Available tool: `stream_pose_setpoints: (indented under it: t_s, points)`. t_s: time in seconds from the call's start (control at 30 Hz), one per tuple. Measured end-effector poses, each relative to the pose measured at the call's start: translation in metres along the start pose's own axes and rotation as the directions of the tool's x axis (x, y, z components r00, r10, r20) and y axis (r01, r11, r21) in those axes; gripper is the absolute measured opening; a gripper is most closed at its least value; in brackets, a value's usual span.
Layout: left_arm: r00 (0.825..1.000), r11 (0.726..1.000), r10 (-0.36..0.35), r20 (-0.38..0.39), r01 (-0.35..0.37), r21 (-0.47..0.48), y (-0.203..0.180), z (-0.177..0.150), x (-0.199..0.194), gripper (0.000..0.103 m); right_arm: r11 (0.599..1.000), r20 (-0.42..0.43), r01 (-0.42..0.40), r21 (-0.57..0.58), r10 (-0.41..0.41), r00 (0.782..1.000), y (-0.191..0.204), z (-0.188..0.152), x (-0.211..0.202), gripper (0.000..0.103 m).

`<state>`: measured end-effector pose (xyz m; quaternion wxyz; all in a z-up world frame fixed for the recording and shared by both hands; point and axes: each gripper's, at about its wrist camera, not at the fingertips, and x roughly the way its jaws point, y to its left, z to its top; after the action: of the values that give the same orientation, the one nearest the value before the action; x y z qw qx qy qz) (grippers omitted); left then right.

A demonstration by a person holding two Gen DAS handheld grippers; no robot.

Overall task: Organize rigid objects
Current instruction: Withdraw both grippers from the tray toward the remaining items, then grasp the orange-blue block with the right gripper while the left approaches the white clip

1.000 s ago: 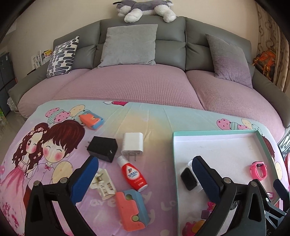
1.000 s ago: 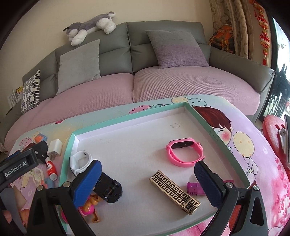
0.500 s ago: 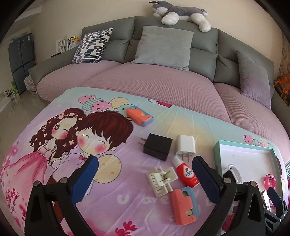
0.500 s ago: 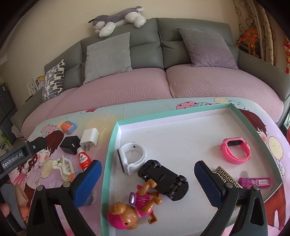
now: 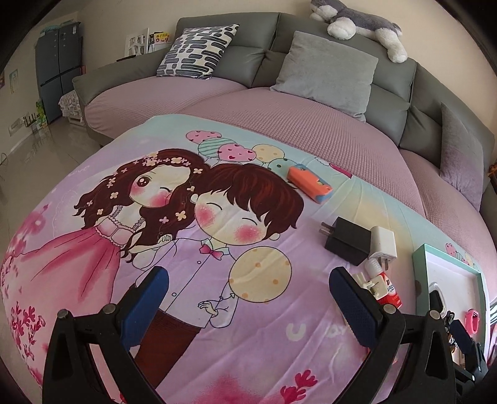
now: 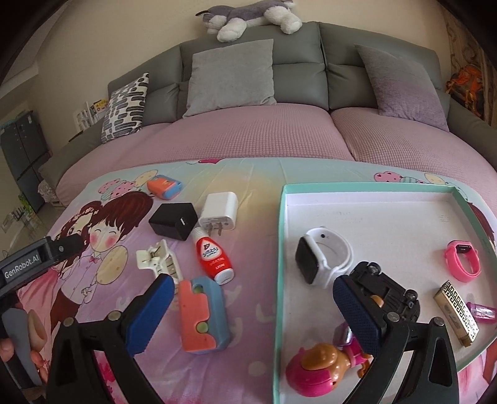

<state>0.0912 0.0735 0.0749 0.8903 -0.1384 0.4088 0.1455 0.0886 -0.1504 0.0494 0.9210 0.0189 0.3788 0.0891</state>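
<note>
Table's covered in a pink cartoon cloth (image 5: pixel 192 236) with a couple and balloons printed on it, and right behind it sits a grey sofa (image 6: pixel 295 49) with mauve seat covers, cushions and a plush husky (image 6: pixel 248 15) on top. Left gripper (image 5: pixel 248 298) hovers over the bare print, jaws wide apart, nothing in them. Right gripper (image 6: pixel 253 306) is spread too, empty, above the orange and blue case (image 6: pixel 202 314). Chargers, black (image 6: pixel 174 220) and white (image 6: pixel 219 211), lie loose left of the teal tray (image 6: pixel 279 248), which has the white watch (image 6: pixel 323 258) inside.
</note>
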Motion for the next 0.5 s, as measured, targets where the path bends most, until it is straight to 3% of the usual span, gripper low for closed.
stream_pose_setpoints:
  t_s: [0.23,0.5]
  points:
    - [0.998,0.999,-0.034,-0.059,0.033,-0.008,0.007,-0.003,0.014,0.103,0.998,-0.051,-0.046,-0.047,0.044,0.998,0.022,-0.008,0.014,0.103]
    - [0.994,0.998,-0.057,-0.095,0.058,0.011,0.001,-0.005,0.024,0.103,0.999,-0.037,-0.037,-0.039,0.036,0.999,0.020,-0.007,0.010,0.100]
